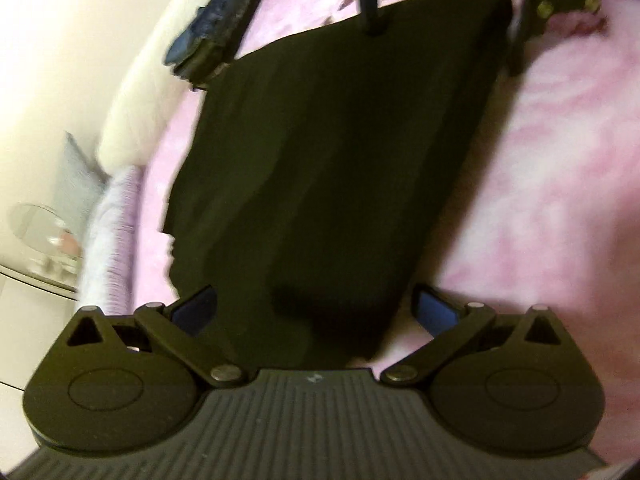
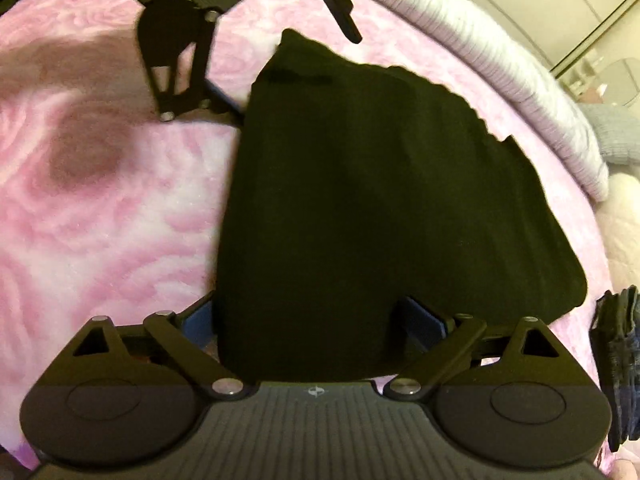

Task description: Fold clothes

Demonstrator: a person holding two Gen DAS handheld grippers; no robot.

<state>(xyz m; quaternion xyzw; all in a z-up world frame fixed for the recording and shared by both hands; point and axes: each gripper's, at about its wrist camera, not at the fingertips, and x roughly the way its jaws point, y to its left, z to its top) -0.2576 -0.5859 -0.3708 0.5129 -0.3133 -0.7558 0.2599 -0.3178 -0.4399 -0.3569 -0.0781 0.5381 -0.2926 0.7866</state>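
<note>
The left gripper [image 1: 316, 308] and right gripper [image 2: 308, 316] stand with fingers apart over the black garment [image 1: 336, 168]; it looks soft and light, best pinched at its corners.

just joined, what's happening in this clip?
A person with a handheld gripper in each hand is folding a black garment on a bed with a pink floral blanket. The left gripper and the right gripper sit at opposite ends of the cloth, jaws open and straddling its edges, nothing pinched. The garment lies mostly flat. A folded dark denim item rests beside it.
</note>
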